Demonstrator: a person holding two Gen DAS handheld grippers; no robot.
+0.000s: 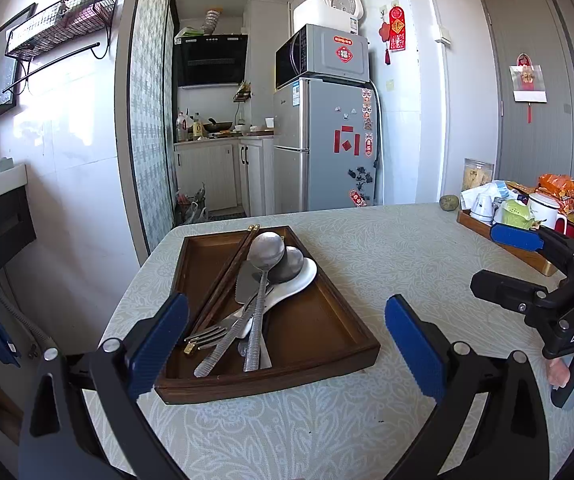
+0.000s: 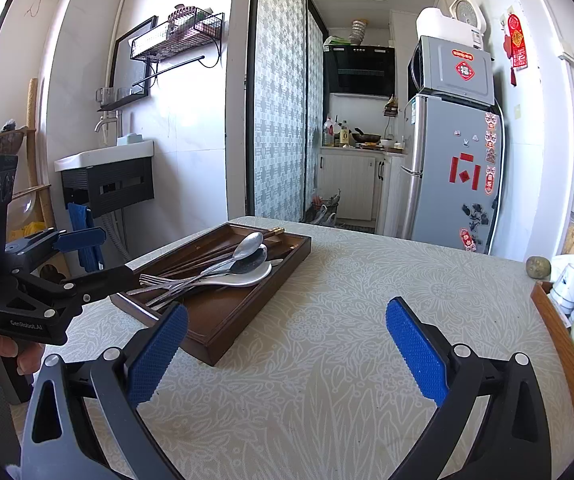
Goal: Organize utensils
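On the patterned tablecloth of the table [image 1: 367, 248], toward twelve o'clock from the left gripper [image 1: 287, 344], lay a dark wooden tray [image 1: 319, 320] that held all the utensils in one loose heap. A pair of dark chopsticks [image 1: 227, 276] ran along the tray's ten o'clock side, their tips reaching the far rim. A metal spoon [image 1: 265, 252] lay on top with its bowl at the far end, partly over a second metal spoon [image 1: 293, 266], and both rested on a white ceramic spoon [image 1: 299, 284]. A fork [image 1: 207, 336] pointed its tines toward the near left corner, and a serrated knife [image 1: 247, 280] lay under the spoon handles. The left gripper hovered just short of the tray's near edge with its blue pads spread wide, holding nothing; its left pad overlapped the tray's near left corner in the left wrist view. The right gripper [image 2: 287, 344] was over bare tablecloth at about three o'clock from the tray, its jaws likewise wide apart and empty, and it appeared at the right edge of the left wrist view [image 1: 499, 260]. A second wooden tray [image 1: 507, 244] with cups and snack packets stood well apart at two o'clock. A fridge [image 1: 327, 144] stood beyond the table.
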